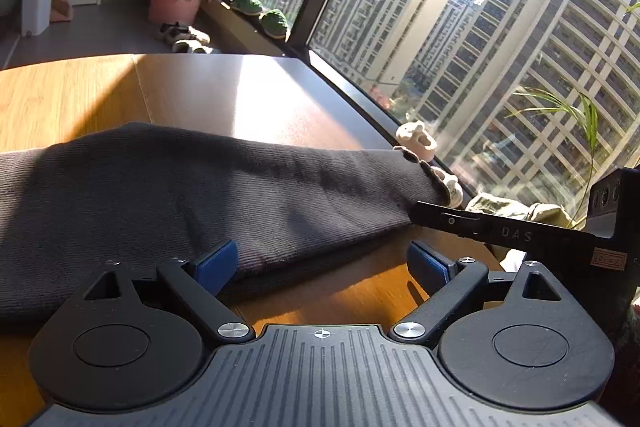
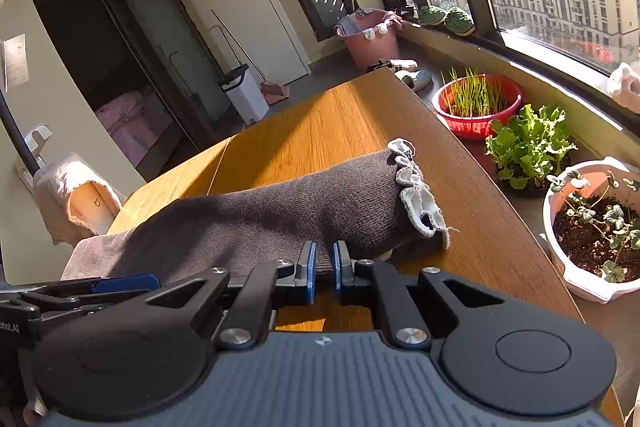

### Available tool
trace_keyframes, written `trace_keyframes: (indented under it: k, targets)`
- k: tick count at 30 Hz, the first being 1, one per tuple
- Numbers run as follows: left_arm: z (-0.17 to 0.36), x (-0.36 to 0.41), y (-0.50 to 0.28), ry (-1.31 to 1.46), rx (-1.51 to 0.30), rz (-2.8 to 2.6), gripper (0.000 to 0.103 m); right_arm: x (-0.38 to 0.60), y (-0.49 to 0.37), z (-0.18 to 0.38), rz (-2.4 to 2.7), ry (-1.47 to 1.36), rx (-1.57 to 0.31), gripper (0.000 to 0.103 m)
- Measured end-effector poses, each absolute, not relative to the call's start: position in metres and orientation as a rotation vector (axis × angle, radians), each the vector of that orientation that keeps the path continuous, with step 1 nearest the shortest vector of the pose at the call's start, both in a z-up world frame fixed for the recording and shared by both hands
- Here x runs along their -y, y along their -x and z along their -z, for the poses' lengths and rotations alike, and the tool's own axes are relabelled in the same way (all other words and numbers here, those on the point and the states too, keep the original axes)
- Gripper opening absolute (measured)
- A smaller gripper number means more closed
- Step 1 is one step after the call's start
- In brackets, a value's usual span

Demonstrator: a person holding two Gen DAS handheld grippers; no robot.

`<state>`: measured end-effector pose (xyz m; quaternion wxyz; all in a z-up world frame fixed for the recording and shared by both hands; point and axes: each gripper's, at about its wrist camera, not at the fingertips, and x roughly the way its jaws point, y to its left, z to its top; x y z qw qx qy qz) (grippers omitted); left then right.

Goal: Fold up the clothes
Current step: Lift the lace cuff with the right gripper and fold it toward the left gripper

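From the left wrist view, the left gripper (image 1: 322, 263) is hovering low over the wooden table (image 1: 80, 95) with its blue-padded fingers (image 1: 216, 265) spread wide and gripping nothing. The dark grey knit garment (image 1: 180, 187) is lying folded across the table just ahead; its near edge is running in front of the left pad and slanting away from the right one, so bare wood is showing between the fingers. The right gripper's black finger is reaching in from the right side and touching the garment's near corner; pale letters reading "DAS" are showing on it, along with a small reddish label too blurred to read. Sunlight is glaring on the far half of the table. From the right wrist view, the right gripper (image 2: 323, 273) is sitting at the garment's near edge with its fingers (image 2: 307, 273) drawn narrow and pinching a fold of the grey knit (image 2: 260, 219) between the blue pads. The garment is stretching away across the table (image 2: 340, 115), its white ruffled trim (image 2: 416, 195) lying at the far right end. The left gripper is showing at the lower left edge, with the partial lettering "obotAI" on its body.
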<state>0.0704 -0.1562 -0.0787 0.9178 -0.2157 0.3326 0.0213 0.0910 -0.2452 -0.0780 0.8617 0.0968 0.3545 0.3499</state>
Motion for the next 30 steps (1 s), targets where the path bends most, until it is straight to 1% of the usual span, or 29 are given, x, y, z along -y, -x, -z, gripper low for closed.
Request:
trace_keyframes:
  k: [1, 3, 5, 10, 13, 16, 18, 20, 24, 27, 29, 30]
  targets:
    - [0.081, 0.155, -0.074, 0.447, -0.690, -0.053, 0.095, 0.252, -0.086, 0.074, -0.702, -0.214, -0.719, 0.015]
    - [0.085, 0.152, -0.080, 0.454, -0.701, -0.071, 0.095, 0.265, -0.081, 0.069, -0.637, -0.248, -0.680, 0.034]
    - [0.086, 0.153, -0.083, 0.452, -0.701, -0.080, 0.096, 0.279, -0.086, 0.070, -0.574, -0.323, -0.678, 0.037]
    - [0.087, 0.154, -0.084, 0.439, -0.702, -0.086, 0.099, 0.288, -0.107, 0.093, -0.514, -0.505, -0.793, 0.037]
    - [0.088, 0.152, -0.080, 0.452, -0.697, -0.081, 0.099, 0.285, -0.115, 0.106, -0.523, -0.612, -0.805, 0.034]
    - [0.088, 0.151, -0.077, 0.456, -0.694, -0.079, 0.099, 0.276, -0.120, 0.113, -0.553, -0.653, -0.839, 0.027]
    - [0.088, 0.150, -0.076, 0.457, -0.691, -0.077, 0.099, 0.266, -0.117, 0.107, -0.568, -0.589, -0.812, 0.020]
    - [0.089, 0.148, -0.073, 0.458, -0.687, -0.070, 0.099, 0.256, -0.111, 0.097, -0.592, -0.489, -0.755, 0.018]
    - [0.089, 0.146, -0.066, 0.447, -0.687, -0.085, 0.099, 0.232, -0.091, 0.075, -0.686, -0.279, -0.647, 0.017]
    - [0.084, 0.142, -0.062, 0.473, -0.691, -0.121, 0.099, 0.207, -0.072, 0.069, -0.750, -0.091, -0.600, 0.017]
    - [0.076, 0.137, -0.061, 0.513, -0.682, -0.110, 0.094, 0.193, -0.060, 0.069, -0.770, 0.013, -0.574, 0.017]
    - [0.070, 0.136, -0.062, 0.522, -0.674, -0.096, 0.089, 0.187, -0.054, 0.069, -0.778, 0.054, -0.562, 0.017]
